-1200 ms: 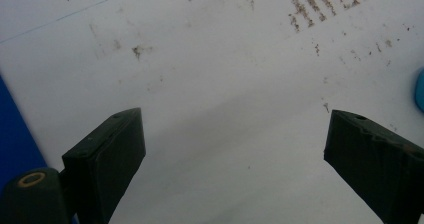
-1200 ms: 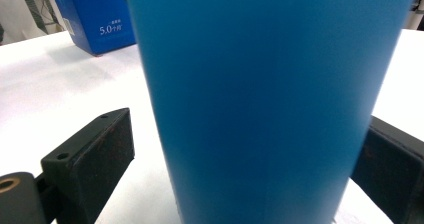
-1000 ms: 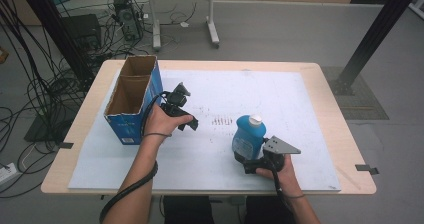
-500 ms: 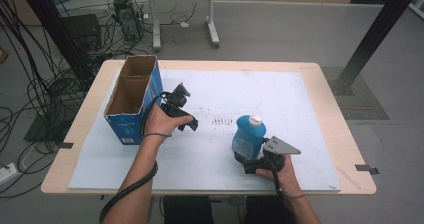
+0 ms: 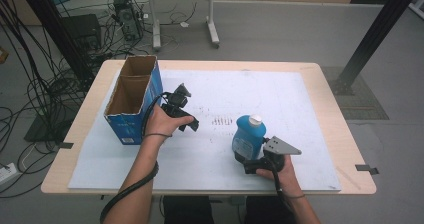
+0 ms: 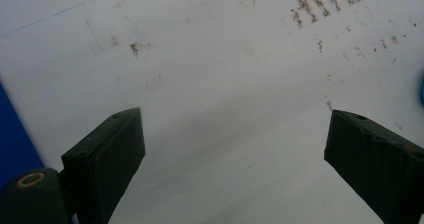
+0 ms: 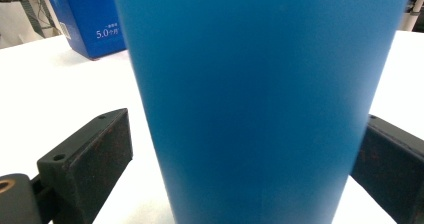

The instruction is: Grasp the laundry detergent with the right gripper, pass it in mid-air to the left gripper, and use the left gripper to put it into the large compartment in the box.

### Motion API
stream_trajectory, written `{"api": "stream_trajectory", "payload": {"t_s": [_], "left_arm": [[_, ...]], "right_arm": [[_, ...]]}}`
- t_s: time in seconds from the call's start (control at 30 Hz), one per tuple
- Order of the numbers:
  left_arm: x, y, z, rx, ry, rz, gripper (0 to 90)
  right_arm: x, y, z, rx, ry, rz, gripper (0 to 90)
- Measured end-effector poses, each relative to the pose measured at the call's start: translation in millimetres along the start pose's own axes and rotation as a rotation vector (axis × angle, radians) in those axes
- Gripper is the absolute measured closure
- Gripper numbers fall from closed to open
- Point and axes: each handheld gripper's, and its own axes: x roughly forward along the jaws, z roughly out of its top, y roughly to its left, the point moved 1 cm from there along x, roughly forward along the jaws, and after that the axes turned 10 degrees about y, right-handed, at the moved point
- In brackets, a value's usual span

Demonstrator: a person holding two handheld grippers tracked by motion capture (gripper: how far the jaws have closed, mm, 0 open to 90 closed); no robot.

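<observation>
Your right gripper (image 5: 248, 160) has its jaws spread around the blue bottle (image 5: 247, 136), the left jaw not touching. Center them, then squeeze low. Your left gripper (image 5: 186, 115) hangs released over the desk (image 5: 320, 115).

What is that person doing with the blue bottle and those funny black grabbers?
A person sits at a table with a grabber tool in each hand. The right gripper has its jaws on either side of a blue bottle with a white cap, which stands upright on the white mat; the left jaw is not touching it, so it is not squeezed. The left gripper is open with nothing between its jaws, just beside an open blue cardboard box.
</observation>
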Motion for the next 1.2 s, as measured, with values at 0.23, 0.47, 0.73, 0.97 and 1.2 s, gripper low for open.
{"api": "stream_trajectory", "payload": {"t_s": [0.23,0.47,0.73,0.97,1.2], "left_arm": [[0.2,-0.6,-0.7,0.000,0.001,-0.002,9.6],[0.0,-0.8,-0.2,-0.001,0.002,-0.002,9.6],[0.1,-1.8,0.8,-0.001,0.002,0.001,9.6],[0.4,-2.5,0.3,-0.001,0.004,0.001,9.6],[0.1,-2.0,0.1,-0.002,0.005,0.002,9.6]], "right_arm": [[0.0,0.0,0.0,0.000,-0.001,-0.002,2.3],[-0.1,0.2,-0.1,-0.002,-0.003,-0.003,2.4],[0.0,-0.1,-0.1,0.002,-0.002,-0.002,2.4],[-0.3,0.0,-0.2,0.002,-0.004,-0.005,2.7],[-0.2,-0.1,-0.2,0.002,-0.005,-0.005,2.7]]}}
